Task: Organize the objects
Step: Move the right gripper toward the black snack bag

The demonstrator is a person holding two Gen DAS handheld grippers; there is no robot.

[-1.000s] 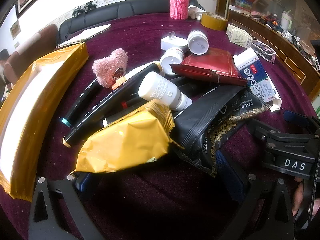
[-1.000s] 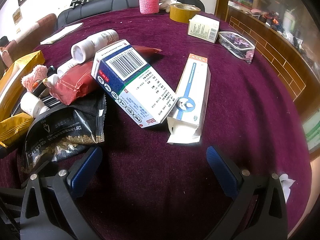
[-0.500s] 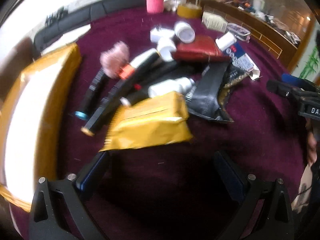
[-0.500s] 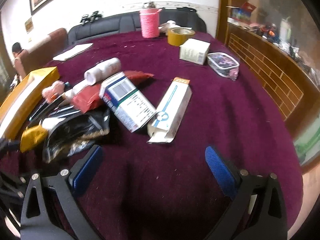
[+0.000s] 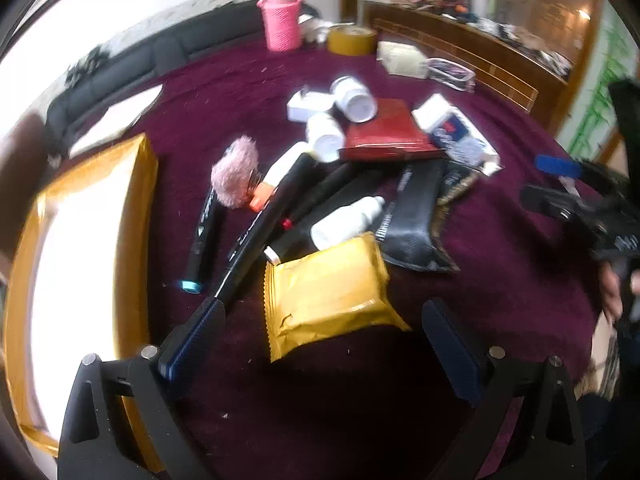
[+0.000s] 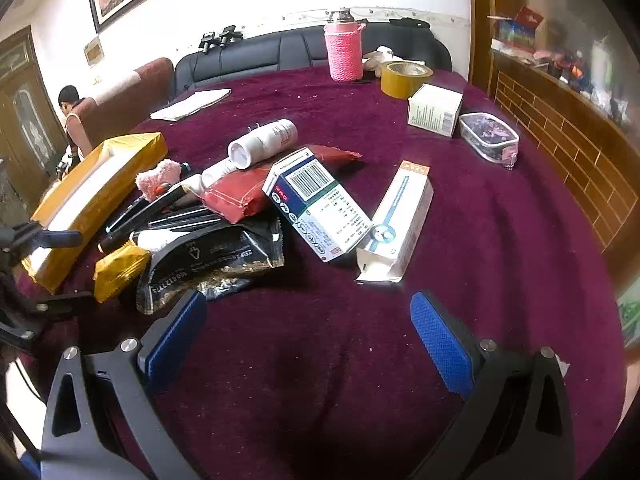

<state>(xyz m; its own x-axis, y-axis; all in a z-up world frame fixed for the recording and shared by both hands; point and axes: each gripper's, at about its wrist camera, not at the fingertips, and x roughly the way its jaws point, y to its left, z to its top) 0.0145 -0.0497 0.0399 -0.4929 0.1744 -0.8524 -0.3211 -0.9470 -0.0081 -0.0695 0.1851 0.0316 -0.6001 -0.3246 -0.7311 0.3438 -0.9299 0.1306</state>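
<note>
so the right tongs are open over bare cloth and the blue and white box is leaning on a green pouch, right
Not quite: the pouch is red, not green. The right wrist view shows the blue and white box leaning on a red pouch. The rest holds: the right tongs are open over the bare purple cloth, with nothing between their pads.

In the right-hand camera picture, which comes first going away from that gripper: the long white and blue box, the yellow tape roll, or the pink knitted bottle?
1. Long white and blue box, lying just ahead of the right gripper.
2. Yellow tape roll, far back, right of centre.
3. Pink knitted bottle, at the far edge, slightly beyond the tape.
</note>
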